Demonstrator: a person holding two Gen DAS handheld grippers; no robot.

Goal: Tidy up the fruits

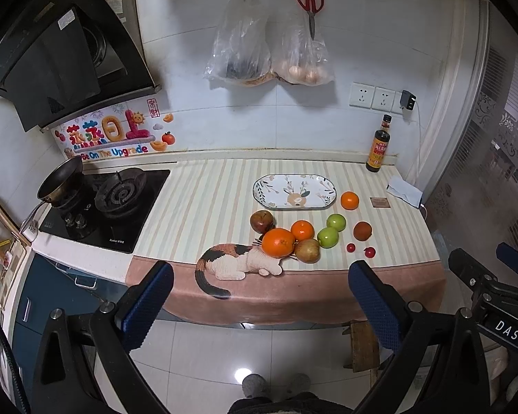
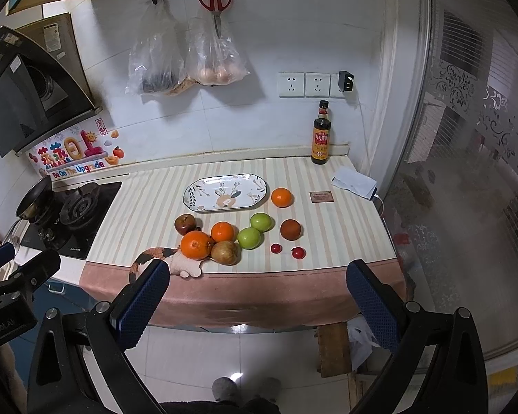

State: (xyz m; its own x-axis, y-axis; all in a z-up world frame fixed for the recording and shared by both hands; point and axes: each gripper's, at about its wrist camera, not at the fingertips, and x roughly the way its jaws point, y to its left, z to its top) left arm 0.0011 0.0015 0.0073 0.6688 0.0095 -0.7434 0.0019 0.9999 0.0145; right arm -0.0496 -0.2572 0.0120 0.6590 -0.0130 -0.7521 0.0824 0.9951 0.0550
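An empty oval patterned plate [image 1: 294,192] [image 2: 225,192] lies on the striped counter cloth. In front of it lie loose fruits: three oranges [image 1: 278,242] [image 2: 196,244], two green apples [image 1: 328,237] [image 2: 249,238], a dark red apple [image 1: 261,221] [image 2: 185,224], a brown pear [image 1: 307,250] [image 2: 224,252], a dark reddish fruit [image 1: 362,230] [image 2: 290,229] and two small red fruits [image 1: 370,252] [image 2: 298,252]. My left gripper [image 1: 260,272] is open and empty, held back from the counter edge. My right gripper [image 2: 259,272] is also open and empty, beside the left.
A soy sauce bottle [image 1: 379,145] [image 2: 321,134] stands at the back right by the wall. A gas hob [image 1: 110,203] with a pan [image 1: 60,181] lies left. A white packet [image 2: 354,183] and a small brown card [image 2: 322,196] lie right. Bags and scissors [image 2: 214,0] hang on the wall.
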